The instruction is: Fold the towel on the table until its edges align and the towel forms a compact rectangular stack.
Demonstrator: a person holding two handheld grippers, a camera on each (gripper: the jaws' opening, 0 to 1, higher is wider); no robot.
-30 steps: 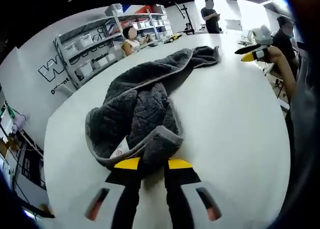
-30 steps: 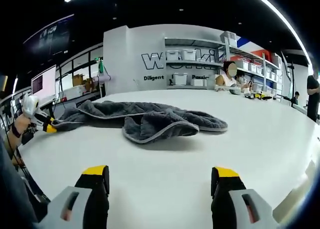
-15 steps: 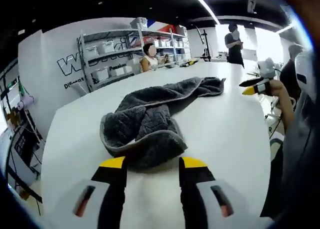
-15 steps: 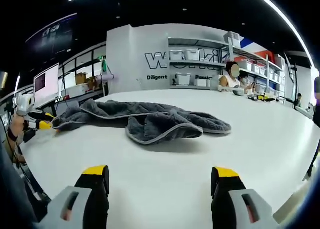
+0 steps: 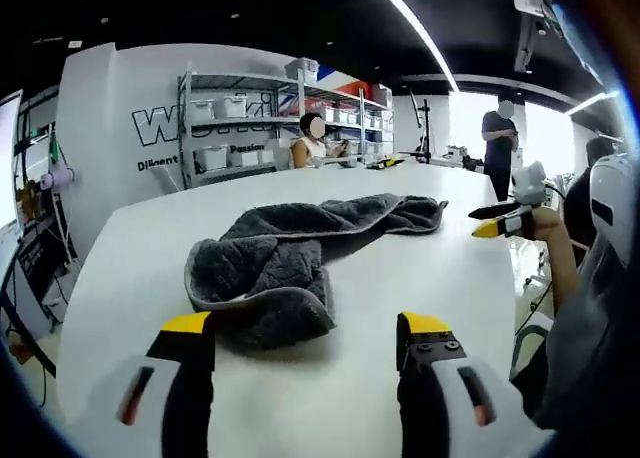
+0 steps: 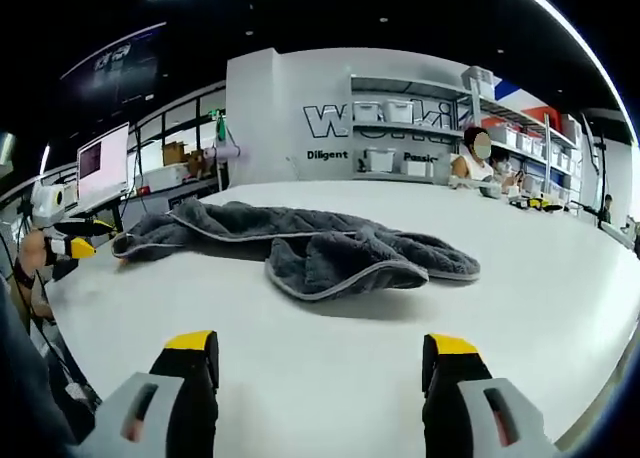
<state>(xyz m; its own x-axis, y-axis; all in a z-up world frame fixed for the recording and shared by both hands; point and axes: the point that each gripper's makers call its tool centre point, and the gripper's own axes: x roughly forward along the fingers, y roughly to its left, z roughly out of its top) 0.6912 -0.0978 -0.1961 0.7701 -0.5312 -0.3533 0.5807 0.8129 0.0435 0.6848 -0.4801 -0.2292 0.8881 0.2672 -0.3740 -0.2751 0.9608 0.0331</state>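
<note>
A dark grey towel [image 5: 280, 258] with a lighter hem lies crumpled in a long, loose heap on the white table [image 5: 430, 268]. Its near end is folded over itself just beyond my left gripper [image 5: 305, 328], which stands open and apart from the cloth. A hand holds my right gripper [image 5: 497, 220] past the towel's far end. In the right gripper view the towel [image 6: 310, 243] stretches across the table [image 6: 300, 328] ahead of my right gripper [image 6: 320, 343], which is open and empty. My left gripper [image 6: 78, 246] is held at the towel's left end.
Metal shelves with white bins [image 5: 230, 128] stand along the far wall. A person sits at the table's far end [image 5: 312, 143], and another stands at the back right [image 5: 498, 138]. A monitor [image 6: 102, 163] sits on a desk to the left.
My left gripper was shut on the towel's folded near edge. It has let go, opened wide and drawn back and lower. The right gripper stays open, and the towel lies still.
</note>
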